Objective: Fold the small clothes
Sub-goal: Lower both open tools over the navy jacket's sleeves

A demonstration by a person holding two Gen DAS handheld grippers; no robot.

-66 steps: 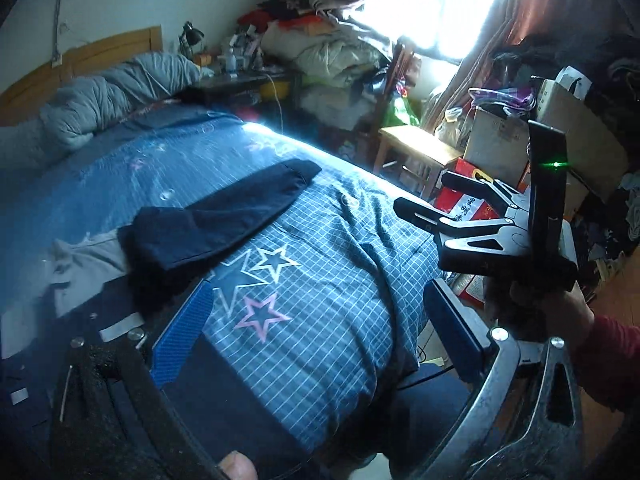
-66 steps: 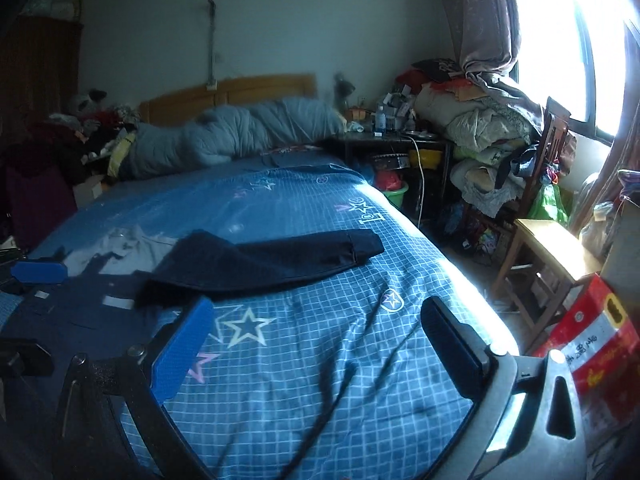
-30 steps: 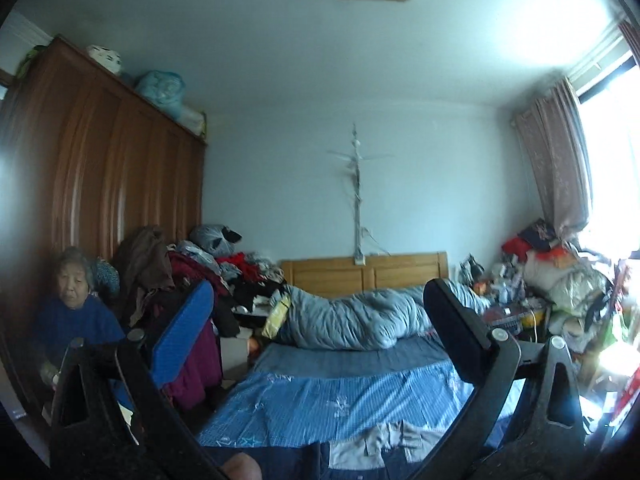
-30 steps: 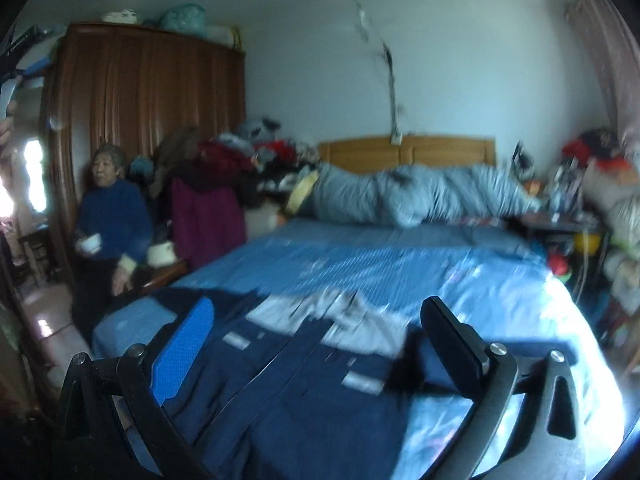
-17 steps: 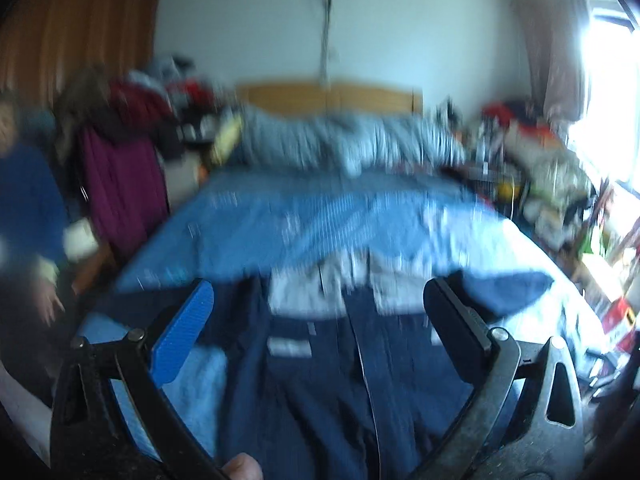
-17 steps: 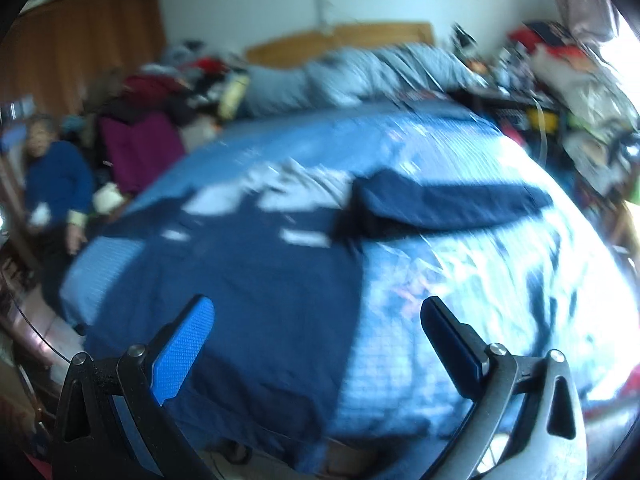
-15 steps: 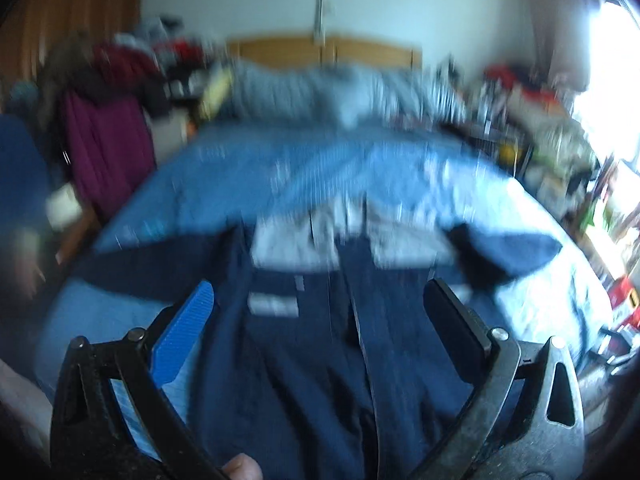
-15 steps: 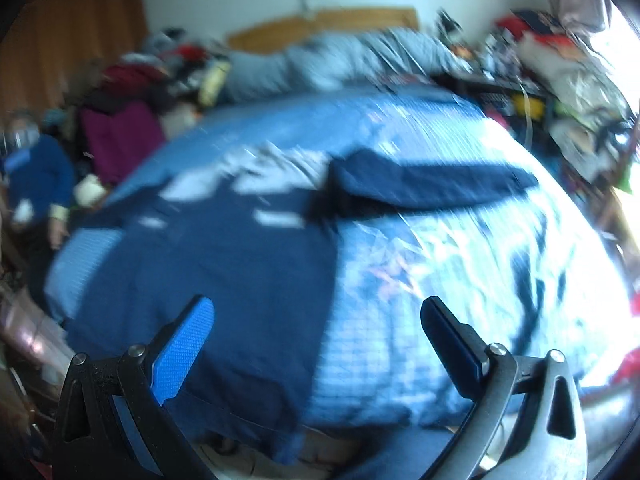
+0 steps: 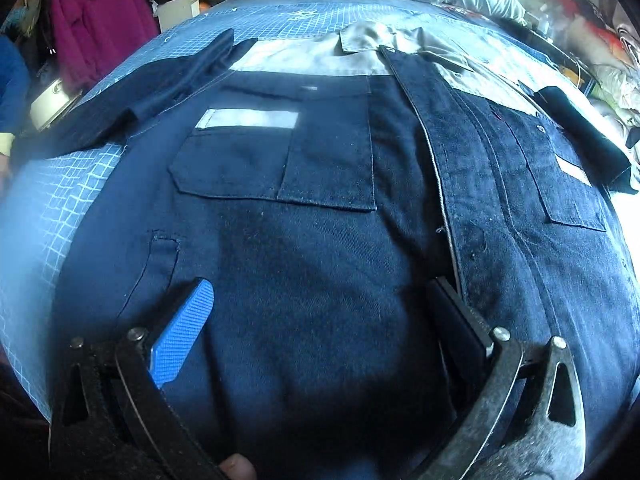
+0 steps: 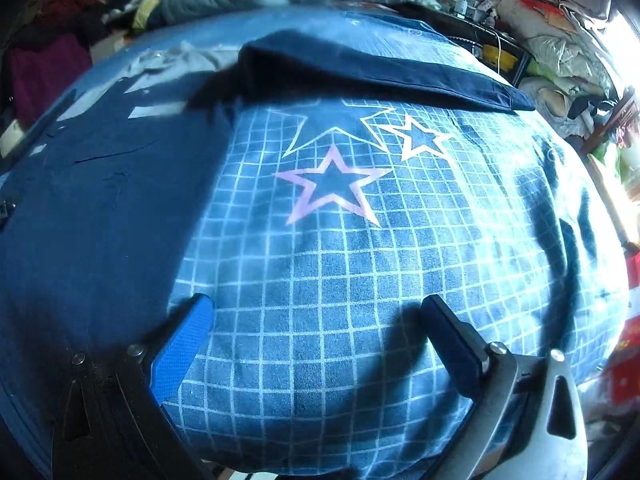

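Within the last second both grippers have swung down from pointing across the room to hovering low over the bed (image 10: 400, 264), which reads as the approach to a first grasp: the fold itself looks not yet begun. The left gripper (image 9: 320, 312) now sits just above the lower front of the navy work jacket (image 9: 304, 248), jaws spread wide and holding nothing; the blue pad lies toward the jacket's left half, the dark pad close by the button placket (image 9: 444, 184) that runs away ahead of it. Further ahead of this gripper are the chest pocket (image 9: 272, 164) with its pale strip and the grey collar (image 9: 384, 40), so the garment lies flat, front up and spread out. The right gripper (image 10: 316, 320) is equally wide open and empty, poised over bare checked bedsheet just right of the jacket's side edge, with the jacket's right sleeve (image 10: 384, 72) stretched across the bed well ahead of it, beyond the printed stars (image 10: 332, 184).
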